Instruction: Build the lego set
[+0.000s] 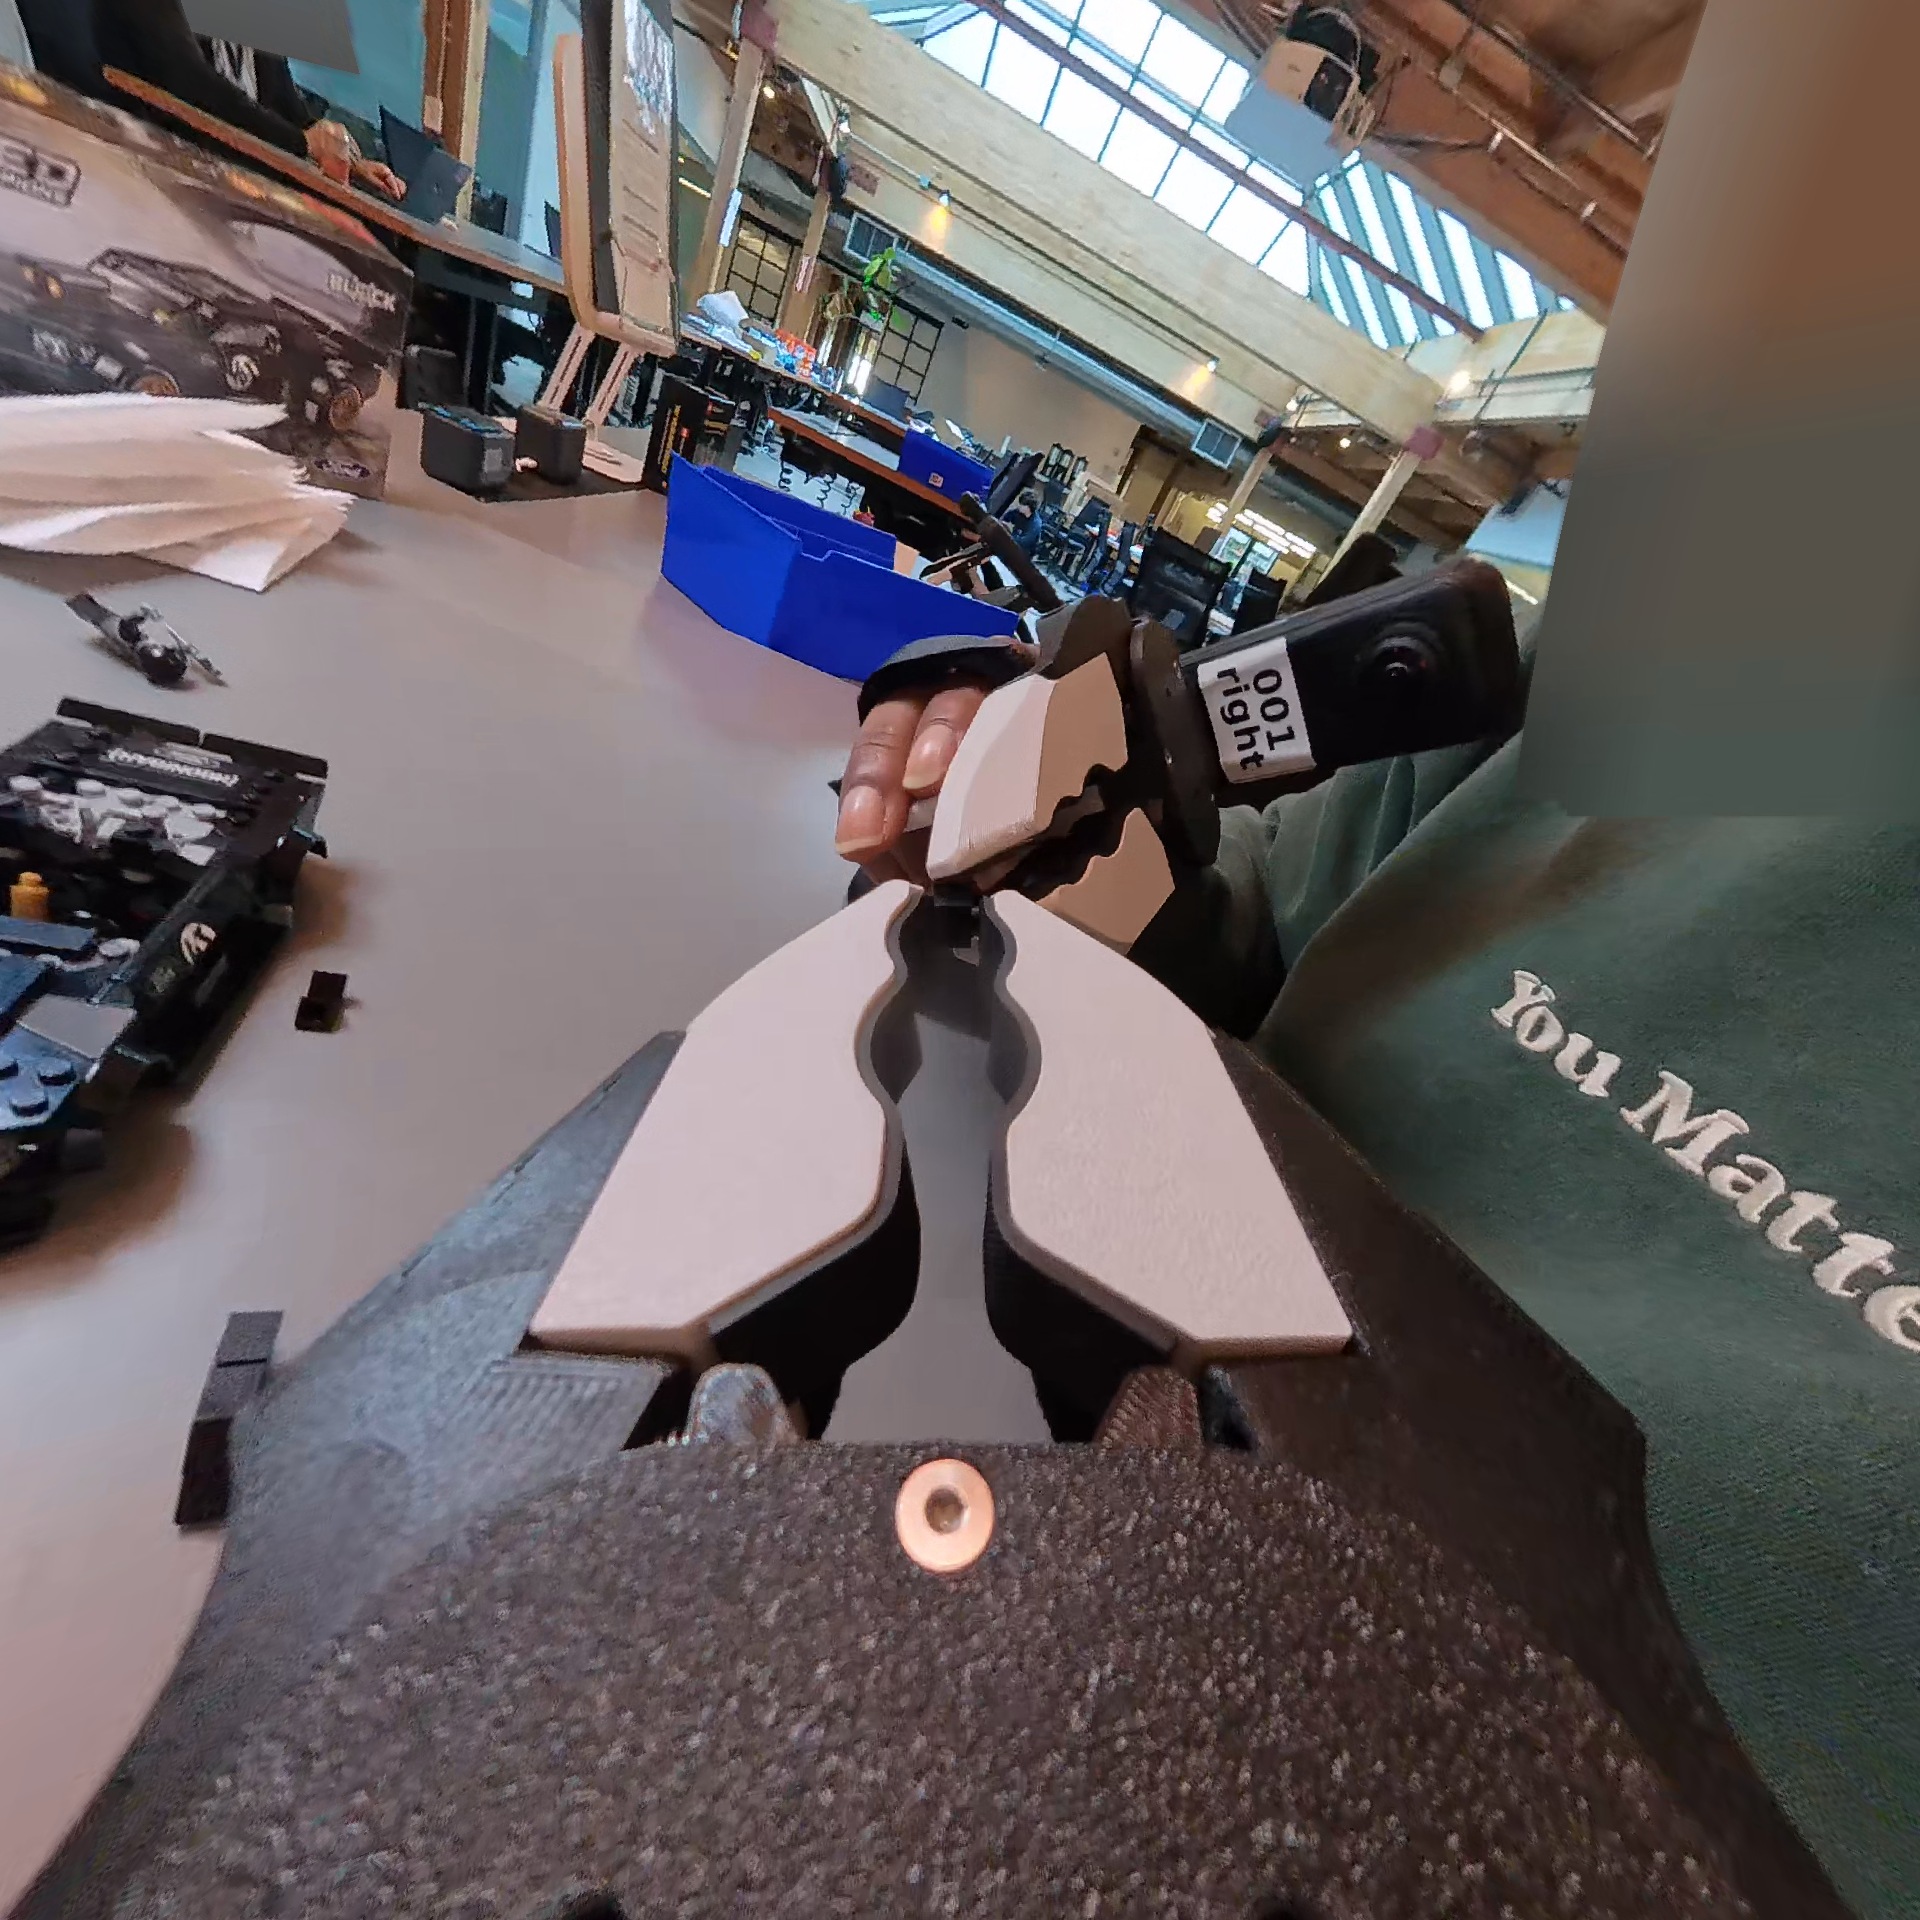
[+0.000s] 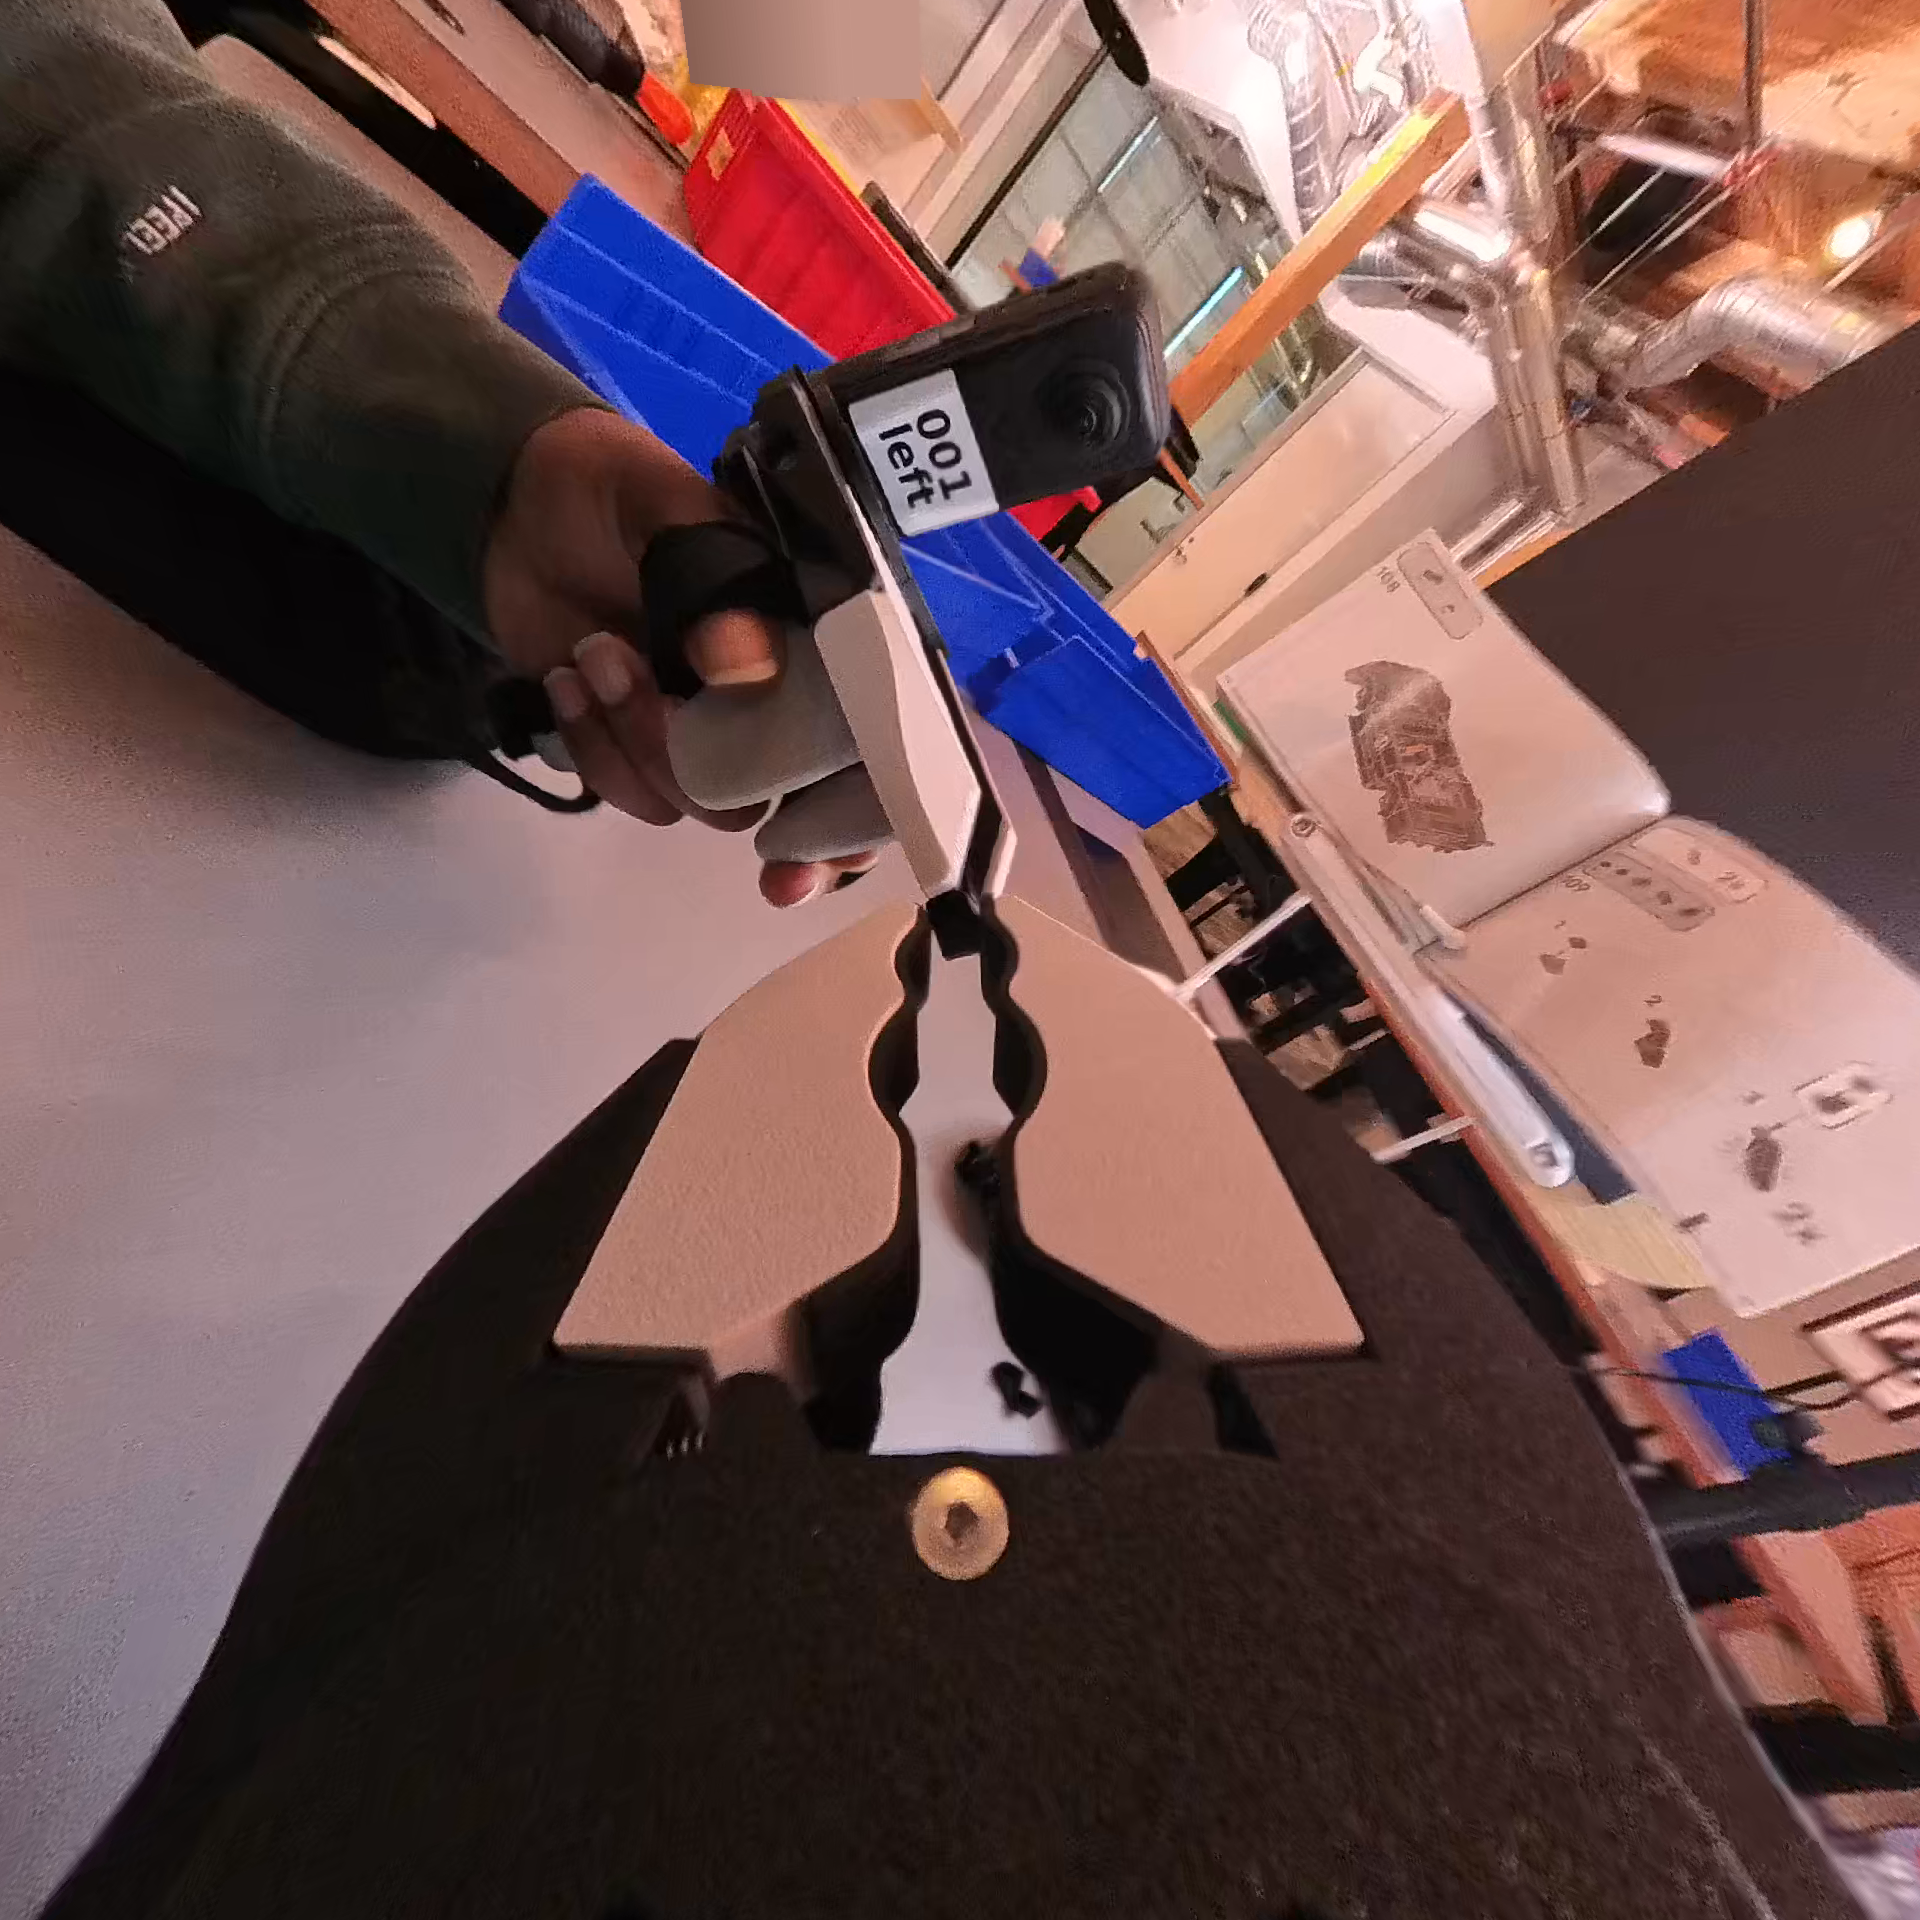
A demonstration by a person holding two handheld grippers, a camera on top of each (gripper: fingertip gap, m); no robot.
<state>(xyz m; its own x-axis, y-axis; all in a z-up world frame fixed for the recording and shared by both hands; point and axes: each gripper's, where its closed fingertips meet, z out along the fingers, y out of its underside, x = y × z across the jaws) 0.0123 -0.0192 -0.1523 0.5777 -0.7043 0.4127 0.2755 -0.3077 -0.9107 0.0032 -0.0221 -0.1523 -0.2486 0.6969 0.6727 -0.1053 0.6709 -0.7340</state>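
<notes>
My left gripper [image 1: 951, 906] and my right gripper [image 2: 953, 920] meet tip to tip above the grey table. A small black lego piece [image 1: 958, 928] sits between my left fingertips, which are shut on it. The right gripper [image 1: 935, 871] comes in from the upper right and touches the same spot. In the right wrist view my right fingertips are shut on a small black lego piece [image 2: 954, 932], and the left gripper [image 2: 968, 883] pinches it from above. I cannot tell whether this is one piece or two joined. The partly built black lego car [image 1: 135, 935] lies at the left.
Loose black bricks [image 1: 322, 1003] and a small black assembly [image 1: 145, 644] lie on the table [image 1: 540, 790]. The lego box [image 1: 187, 291] and white paper [image 1: 156, 488] are at the far left. A blue bin [image 1: 810, 582] stands behind. The open instruction booklet [image 2: 1455, 748] lies at the right. Both grippers' tips are roughly 35 cm from the small black assembly [image 1: 145, 644].
</notes>
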